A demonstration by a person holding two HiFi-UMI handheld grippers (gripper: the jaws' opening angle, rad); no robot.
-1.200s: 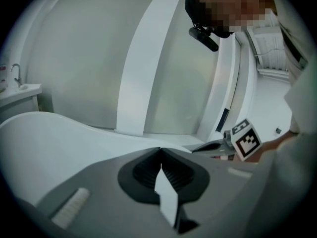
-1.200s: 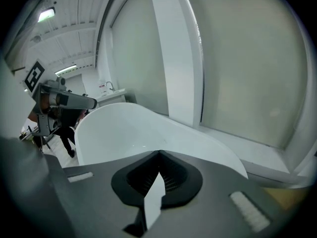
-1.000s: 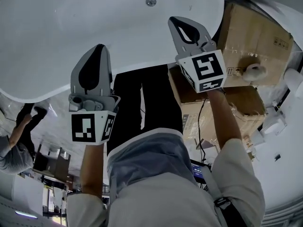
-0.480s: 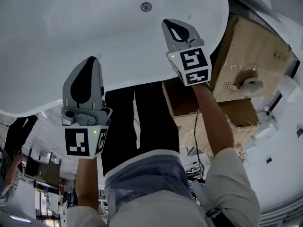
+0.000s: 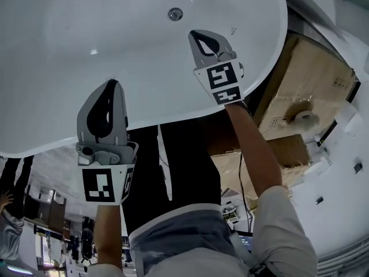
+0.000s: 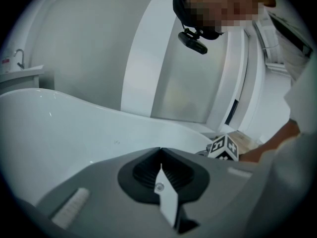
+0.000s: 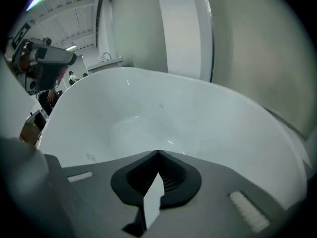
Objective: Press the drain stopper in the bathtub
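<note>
In the head view, a white bathtub was seen across the top. The drain stopper was set in the tub's floor, near the top middle. The right gripper was held over the inside of the tub, near the stopper but not touching it. The left gripper was held lower and to the left, over the tub's near rim and well apart from the stopper. Both grippers were pointed toward the tub. Brown cardboard boxes were stacked just beside the tub on the right. Black trousers were seen below the tub, between the two arms.

In the left gripper view, the jaws were pressed together with nothing between them. The tub's white rim was seen beyond them. A marker cube on the right gripper was seen a little to the right.

In the right gripper view, the jaws were closed too, and nothing was held. The smooth white inside of the tub was spread out past them. The stopper could not be made out there.
</note>
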